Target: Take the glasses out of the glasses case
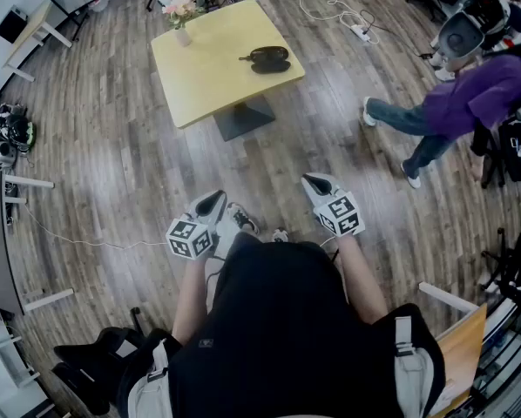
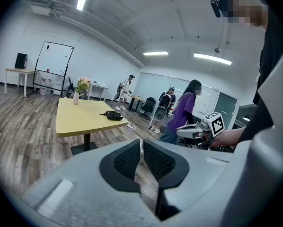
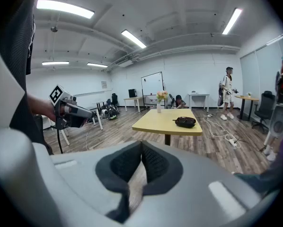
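Note:
A black glasses case (image 1: 267, 58) lies near the right edge of a square yellow table (image 1: 208, 59), showing as two dark oval halves side by side. It also appears far off in the left gripper view as the case (image 2: 114, 115) and in the right gripper view as the case (image 3: 185, 122). Whether glasses are inside is too small to tell. My left gripper (image 1: 213, 200) and right gripper (image 1: 315, 183) are held close to my body over the wooden floor, well short of the table. Both are shut on nothing: left gripper (image 2: 141, 144), right gripper (image 3: 141, 146).
A vase of flowers (image 1: 180, 11) stands at the table's far left corner. A person in a purple top (image 1: 470, 103) walks at the right. A power strip and cables (image 1: 361, 31) lie on the floor beyond the table. Gear is piled at the left wall (image 1: 3, 138).

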`<move>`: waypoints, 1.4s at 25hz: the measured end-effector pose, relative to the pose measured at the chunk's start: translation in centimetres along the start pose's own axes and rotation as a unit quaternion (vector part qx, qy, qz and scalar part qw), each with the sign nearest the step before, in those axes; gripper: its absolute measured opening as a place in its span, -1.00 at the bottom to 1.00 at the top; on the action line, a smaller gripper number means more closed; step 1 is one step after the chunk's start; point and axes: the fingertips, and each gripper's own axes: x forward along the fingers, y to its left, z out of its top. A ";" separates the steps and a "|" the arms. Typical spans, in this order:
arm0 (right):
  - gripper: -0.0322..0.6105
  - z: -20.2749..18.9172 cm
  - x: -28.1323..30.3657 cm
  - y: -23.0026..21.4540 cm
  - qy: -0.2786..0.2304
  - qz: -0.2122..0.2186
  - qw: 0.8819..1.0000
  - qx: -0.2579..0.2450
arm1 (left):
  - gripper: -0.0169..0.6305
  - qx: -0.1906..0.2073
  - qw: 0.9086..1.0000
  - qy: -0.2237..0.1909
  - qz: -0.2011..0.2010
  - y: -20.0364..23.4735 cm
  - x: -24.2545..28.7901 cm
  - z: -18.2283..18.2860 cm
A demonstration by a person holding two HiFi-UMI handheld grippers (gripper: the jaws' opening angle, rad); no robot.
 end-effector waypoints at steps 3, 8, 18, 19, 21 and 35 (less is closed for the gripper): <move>-0.89 0.0 -0.1 0.2 -0.001 -0.006 1.000 -0.005 | -0.85 -0.002 1.000 -0.001 0.000 -0.3 -0.3 -0.6; -0.89 0.3 -0.8 0.0 -0.009 -0.030 0.999 -0.008 | -0.85 -0.003 1.000 -0.001 -0.002 -0.3 -0.8 -0.8; -0.89 -0.1 -1.1 -1.6 -0.009 -0.078 0.997 0.015 | -0.85 -0.008 1.000 0.002 -0.014 0.6 0.0 -0.5; -0.89 0.0 -0.9 -1.7 -0.008 -0.079 0.997 0.015 | -0.85 -0.008 1.000 0.002 -0.016 0.9 0.2 -0.4; -0.89 0.3 -0.7 -2.0 -0.007 -0.083 0.996 0.016 | -0.85 -0.008 1.000 0.004 -0.019 1.3 0.7 -0.1; -0.89 3.1 3.2 -3.4 0.005 -0.099 0.995 0.017 | -0.85 -0.016 0.999 0.011 -0.047 5.9 3.7 2.5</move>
